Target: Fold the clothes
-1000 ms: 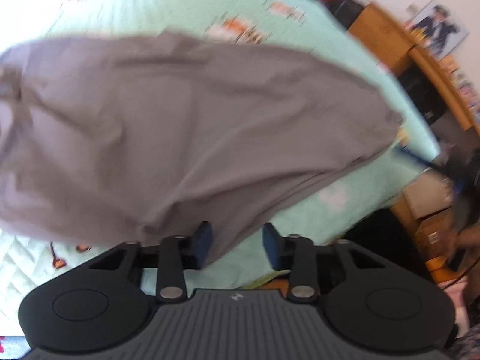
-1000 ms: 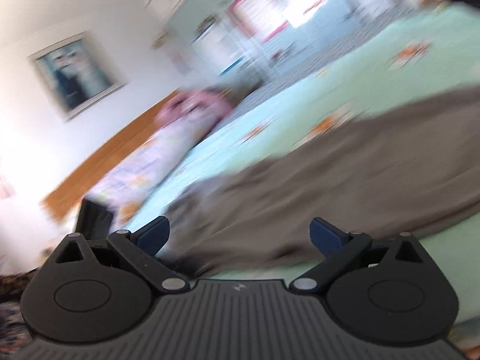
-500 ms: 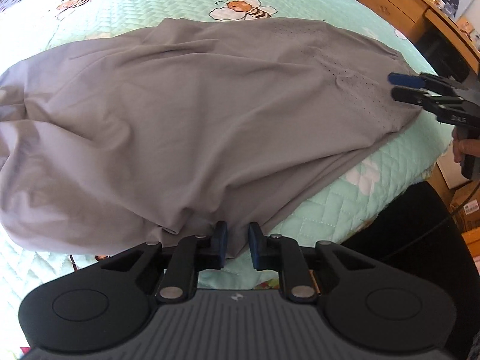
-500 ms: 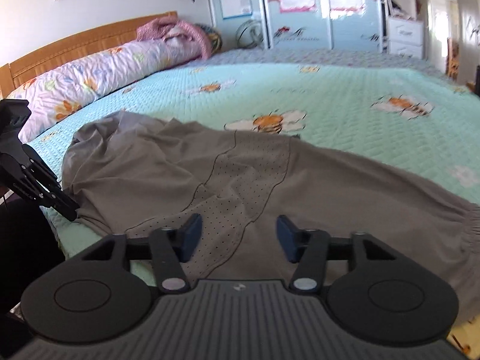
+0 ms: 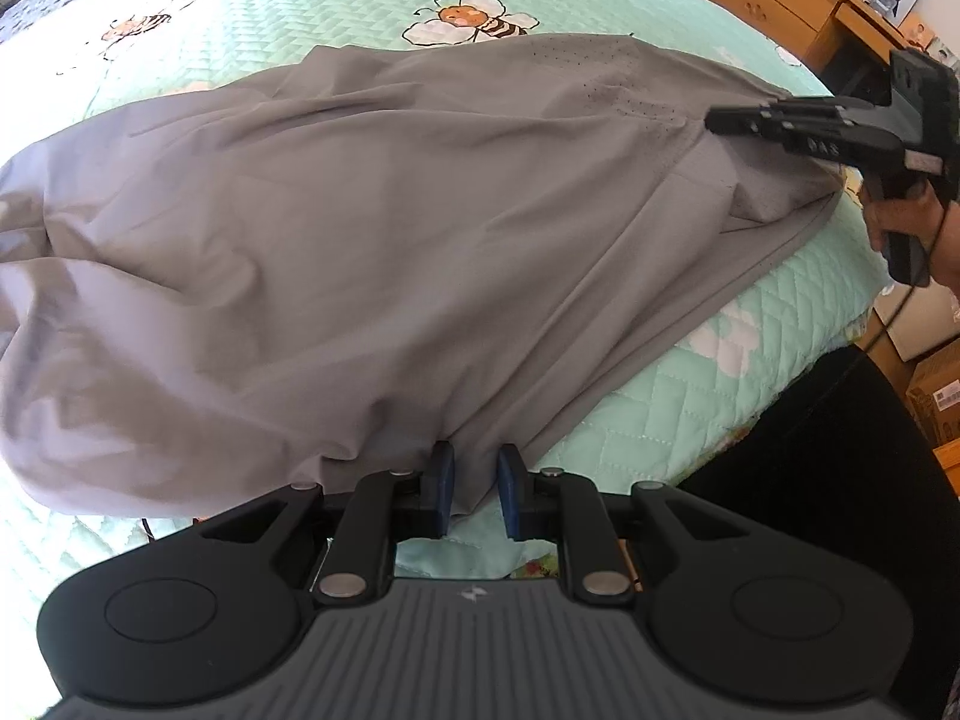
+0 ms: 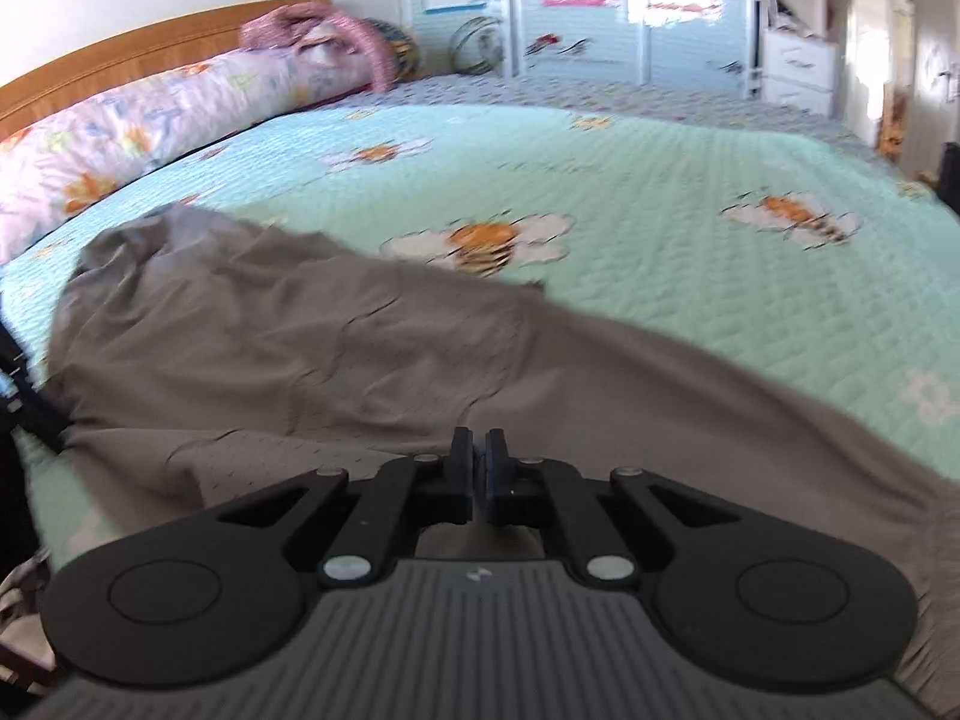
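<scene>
Grey garment point(image 5: 372, 252) spread on bed point(image 5: 300, 6). Left gripper point(image 5: 474, 495) narrow, pinching near hem; right gripper point(image 6: 479, 474) just closed, fabric pinched. Lift both evenly, keep edge taut, fold across.

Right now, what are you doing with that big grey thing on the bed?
A person is starting to fold a grey garment spread on the bed's green bee-print quilt. The left gripper has the near edge of the cloth between its fingers. The right gripper has just been closing and now pinches the cloth at another edge. Nothing is folded over yet; the garment lies rumpled and mostly flat.
</scene>
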Tool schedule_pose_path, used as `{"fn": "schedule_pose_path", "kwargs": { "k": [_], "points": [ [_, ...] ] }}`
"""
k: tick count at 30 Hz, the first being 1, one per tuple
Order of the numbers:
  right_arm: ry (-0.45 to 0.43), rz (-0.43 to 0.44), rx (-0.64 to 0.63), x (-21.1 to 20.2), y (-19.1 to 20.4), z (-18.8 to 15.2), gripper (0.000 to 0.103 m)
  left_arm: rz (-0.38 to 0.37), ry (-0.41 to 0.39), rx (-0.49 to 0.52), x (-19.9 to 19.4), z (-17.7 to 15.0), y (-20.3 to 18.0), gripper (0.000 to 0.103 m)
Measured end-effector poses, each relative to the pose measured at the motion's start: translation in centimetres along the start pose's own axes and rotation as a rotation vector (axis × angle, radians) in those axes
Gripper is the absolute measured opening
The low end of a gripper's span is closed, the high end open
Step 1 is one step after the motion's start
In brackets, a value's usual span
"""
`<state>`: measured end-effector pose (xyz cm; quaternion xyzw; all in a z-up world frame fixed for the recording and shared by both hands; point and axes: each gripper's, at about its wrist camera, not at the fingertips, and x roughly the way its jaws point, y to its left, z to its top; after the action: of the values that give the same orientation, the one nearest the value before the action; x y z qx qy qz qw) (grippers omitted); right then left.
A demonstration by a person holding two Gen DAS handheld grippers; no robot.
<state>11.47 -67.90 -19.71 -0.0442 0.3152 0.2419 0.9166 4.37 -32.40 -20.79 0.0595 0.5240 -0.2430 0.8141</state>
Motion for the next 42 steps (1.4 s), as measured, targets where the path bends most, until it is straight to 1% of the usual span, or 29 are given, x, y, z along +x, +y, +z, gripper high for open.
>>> {"fn": "schedule_pose_path", "kwargs": {
  "k": [1, 2, 4, 6, 7, 8, 9, 10, 11, 12, 14, 15, 16, 18, 21, 23, 25, 29, 31, 33, 36, 38, 39, 42],
  "points": [
    [0.011, -0.009, 0.013, 0.3, -0.3, 0.2, 0.003, -0.001, -0.001, 0.001, 0.0, 0.0, 0.0, 0.018],
    [0.024, 0.007, 0.038, 0.7, -0.7, 0.1, 0.003, -0.002, -0.002, 0.0, 0.0, -0.1, 0.0, 0.018],
    [-0.009, 0.004, 0.077, 0.2, -1.6, -0.3, 0.004, -0.003, -0.002, 0.0, -0.1, -0.1, 0.0, 0.018],
    [-0.073, 0.009, 0.174, -1.6, -3.0, -0.8, 0.007, -0.001, -0.003, 0.006, -0.1, -0.2, -0.1, 0.018],
    [-0.117, -0.01, 0.223, -3.0, -3.8, -1.3, 0.014, 0.002, -0.003, 0.012, -0.1, -0.1, -0.2, 0.018],
    [-0.16, -0.028, 0.272, -4.4, -4.6, -1.8, 0.019, 0.009, -0.002, 0.02, -0.1, -0.1, -0.4, 0.018],
    [-0.186, -0.06, 0.305, -5.8, -5.3, -2.4, 0.027, 0.017, 0.0, 0.028, -0.2, 0.0, -0.6, 0.019],
    [-0.213, -0.091, 0.338, -7.2, -5.9, -3.0, 0.032, 0.026, 0.001, 0.038, -0.2, 0.0, -0.9, 0.019],
    [-0.223, -0.128, 0.351, -8.5, -6.3, -3.7, 0.033, 0.03, 0.003, 0.051, -0.2, 0.1, -1.1, 0.022],
    [-0.224, -0.167, 0.348, -9.6, -6.5, -4.3, 0.034, 0.032, 0.004, 0.065, -0.3, 0.2, -1.3, 0.026],
    [-0.204, -0.233, 0.326, -10.8, -7.1, -5.5, 0.04, 0.034, 0.005, 0.087, -0.5, 0.2, -1.8, 0.03],
    [-0.193, -0.266, 0.314, -11.5, -7.3, -6.0, 0.051, 0.028, 0.003, 0.09, -0.7, 0.3, -1.9, 0.033],
    [-0.176, -0.291, 0.306, -11.6, -7.7, -6.4, 0.057, 0.018, 0.001, 0.091, -0.9, 0.2, -2.0, 0.035],
    [-0.155, -0.297, 0.285, -11.5, -8.3, -6.8, 0.057, 0.01, 0.004, 0.091, -0.9, 0.3, -2.1, 0.037],
    [-0.147, -0.291, 0.194, -10.3, -8.4, -6.1, 0.056, 0.019, 0.014, 0.083, -0.4, 0.3, -2.0, 0.038],
    [-0.11, -0.336, 0.119, -9.3, -8.1, -5.5, 0.056, 0.016, 0.011, 0.059, -0.3, 0.5, -1.8, 0.039],
    [-0.09, -0.343, 0.11, -8.6, -8.6, -5.4, 0.056, 0.015, 0.011, 0.04, -0.1, 0.6, -1.7, 0.041],
    [-0.056, -0.35, 0.133, -7.9, -9.7, -5.6, 0.056, 0.032, 0.028, 0.074, 0.1, 1.0, -2.2, 0.044],
    [-0.063, -0.306, 0.167, -8.0, -10.2, -5.8, 0.055, 0.032, 0.035, 0.082, -0.2, 1.3, -2.4, 0.044],
    [-0.077, -0.289, 0.177, -8.2, -10.3, -5.8, 0.052, 0.02, 0.037, 0.091, -0.6, 1.6, -2.7, 0.044],
    [-0.077, -0.328, 0.123, -8.4, -9.5, -5.3, 0.05, 0.0, 0.036, 0.112, -1.3, 2.1, -3.4, 0.044],
    [-0.105, -0.317, 0.059, -8.7, -8.3, -4.6, 0.051, -0.022, 0.016, 0.143, -1.8, 2.6, -4.3, 0.044],
    [-0.109, -0.277, 0.013, -8.6, -7.7, -4.3, 0.051, -0.04, 0.002, 0.152, -2.0, 2.9, -4.9, 0.044],
    [-0.056, -0.175, -0.123, -7.9, -5.5, -4.0, 0.051, -0.097, -0.044, 0.189, -2.0, 4.0, -6.9, 0.044]
  ]
}}
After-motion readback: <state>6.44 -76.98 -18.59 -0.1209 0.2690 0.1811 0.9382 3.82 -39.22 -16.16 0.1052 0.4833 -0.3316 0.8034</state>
